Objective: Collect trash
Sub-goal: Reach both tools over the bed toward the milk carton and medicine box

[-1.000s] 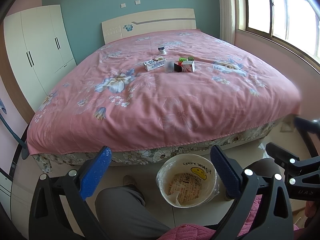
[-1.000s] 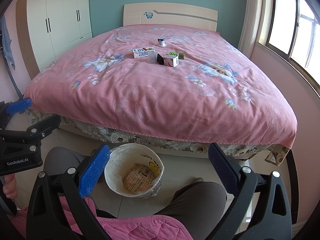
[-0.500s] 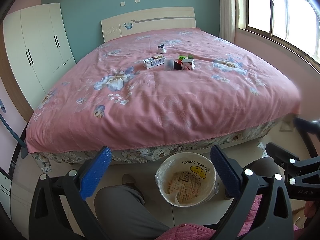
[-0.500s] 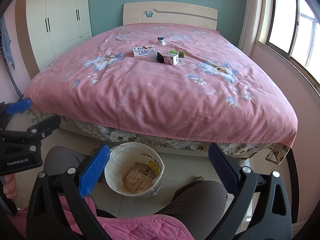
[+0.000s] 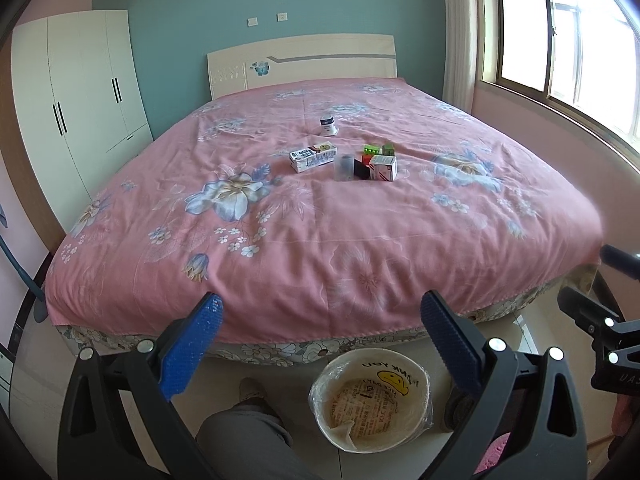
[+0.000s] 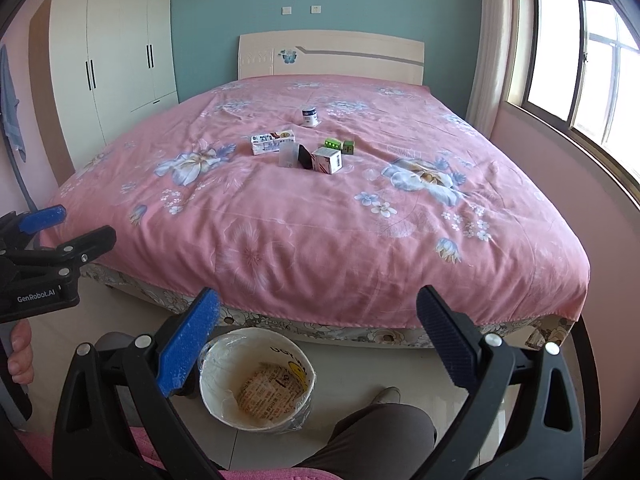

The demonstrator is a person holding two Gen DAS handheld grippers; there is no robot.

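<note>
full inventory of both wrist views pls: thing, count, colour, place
long printed carton: 1, white, mid-bed
small round jar: 1, white with dark band, behind carton
clear plastic cup: 1, translucent, beside carton
small black box: 1, right of cup
white-and-red box: 1, right of black box
green cubes: 2, behind boxes
lined round bin: 1, cream, floor at bed foot
floral bedspread: 1, pink
wardrobe: 1, white, left wall
left tongs: open, empty
right tongs: open, empty

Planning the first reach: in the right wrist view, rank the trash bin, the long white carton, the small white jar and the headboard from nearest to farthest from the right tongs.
1. Trash bin, on the floor just below the right tongs.
2. Long white carton, mid-bed, left of the cluster.
3. Small white jar, farther up the bed.
4. Headboard, against the far wall.
</note>
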